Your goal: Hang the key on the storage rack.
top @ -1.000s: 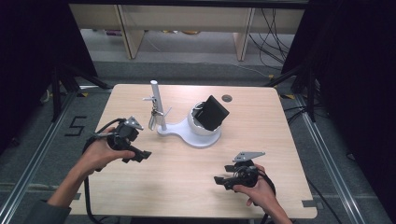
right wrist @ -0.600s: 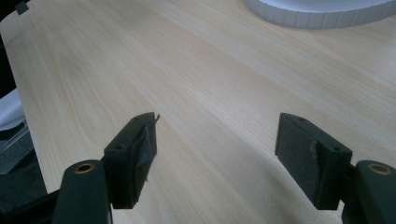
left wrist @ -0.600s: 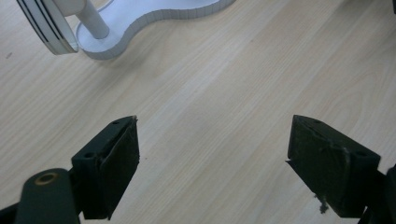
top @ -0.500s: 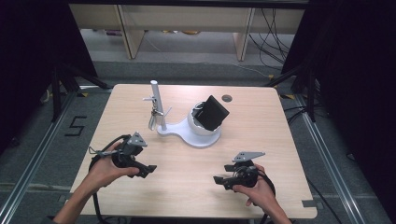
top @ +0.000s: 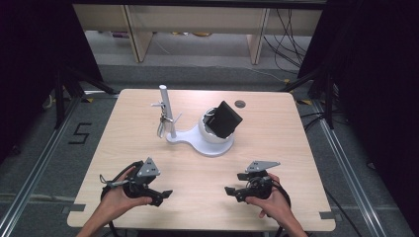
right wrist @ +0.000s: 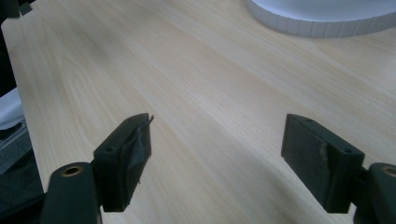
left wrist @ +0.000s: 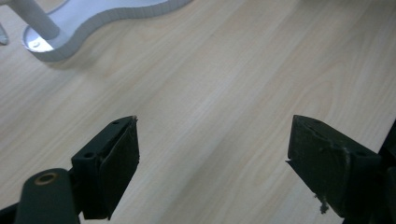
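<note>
surface [top: 296, 138]: pale matt wood grain | stand [top: 197, 140]: smooth white plastic | left tool [left wrist: 212, 154] pads [left wrist: 123, 154]: rough black, worn

The table [top: 148, 128] is pale wood with fine straight grain, seen running beneath both sets of jaws in the two gripper views. The left gripper [top: 160, 195] is black with a grey plate on top; the right gripper [top: 236, 183] is the same, black under a grey plate. Their jaws are matte black, the pads dusty and a little frayed at the edges. Ahead of both grippers, the stand [top: 197, 143] is white, base and post [top: 167, 111] alike. Its base rim is marked off in small even segments. The box [top: 225, 119] on it is black.
</note>
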Motion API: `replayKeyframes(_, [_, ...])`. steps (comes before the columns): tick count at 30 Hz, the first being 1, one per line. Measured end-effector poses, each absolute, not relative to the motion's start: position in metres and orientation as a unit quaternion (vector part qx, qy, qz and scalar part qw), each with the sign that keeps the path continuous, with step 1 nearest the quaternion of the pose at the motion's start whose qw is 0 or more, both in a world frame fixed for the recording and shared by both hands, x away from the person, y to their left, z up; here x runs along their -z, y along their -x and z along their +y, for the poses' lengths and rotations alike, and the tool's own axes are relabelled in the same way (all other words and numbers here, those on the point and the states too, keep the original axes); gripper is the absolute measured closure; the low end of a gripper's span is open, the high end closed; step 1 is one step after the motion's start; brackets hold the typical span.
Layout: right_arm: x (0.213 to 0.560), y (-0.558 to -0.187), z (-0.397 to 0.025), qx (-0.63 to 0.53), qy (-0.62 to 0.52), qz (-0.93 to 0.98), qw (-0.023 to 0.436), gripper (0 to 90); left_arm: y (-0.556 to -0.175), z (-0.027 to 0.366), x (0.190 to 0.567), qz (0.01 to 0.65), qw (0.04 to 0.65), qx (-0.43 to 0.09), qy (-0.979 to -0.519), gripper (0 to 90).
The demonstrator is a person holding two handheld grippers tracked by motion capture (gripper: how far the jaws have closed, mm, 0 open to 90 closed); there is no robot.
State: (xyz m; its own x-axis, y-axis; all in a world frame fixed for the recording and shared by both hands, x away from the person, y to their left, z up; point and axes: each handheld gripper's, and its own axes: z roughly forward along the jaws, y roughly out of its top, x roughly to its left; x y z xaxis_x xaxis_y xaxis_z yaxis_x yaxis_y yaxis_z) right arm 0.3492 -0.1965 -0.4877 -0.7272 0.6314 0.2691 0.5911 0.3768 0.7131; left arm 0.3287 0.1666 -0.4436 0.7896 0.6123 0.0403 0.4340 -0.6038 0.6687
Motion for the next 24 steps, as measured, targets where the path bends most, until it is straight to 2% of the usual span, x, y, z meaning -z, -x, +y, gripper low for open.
replayKeyframes(5, [0.487, -0.349, -0.197, -0.420, -0.380, 0.824, 0.027, 20.3, -0.317, 0.165, 0.457, 0.294, 0.329, -0.136, -0.887, 16.3])
replayKeyframes(18, [0.488, -0.346, -0.191, -0.417, -0.362, 0.833, 0.024, 18.6, -0.295, 0.167, 0.482, 0.296, 0.345, -0.150, -0.878, 16.1])
replayKeyframes(21, [0.489, -0.344, -0.189, -0.420, -0.367, 0.830, 0.009, 18.6, -0.292, 0.170, 0.486, 0.289, 0.337, -0.156, -0.883, 15.9])
replayKeyframes(24, [0.489, -0.344, -0.190, -0.415, -0.358, 0.836, 0.020, 18.5, -0.288, 0.173, 0.491, 0.300, 0.338, -0.159, -0.878, 15.9])
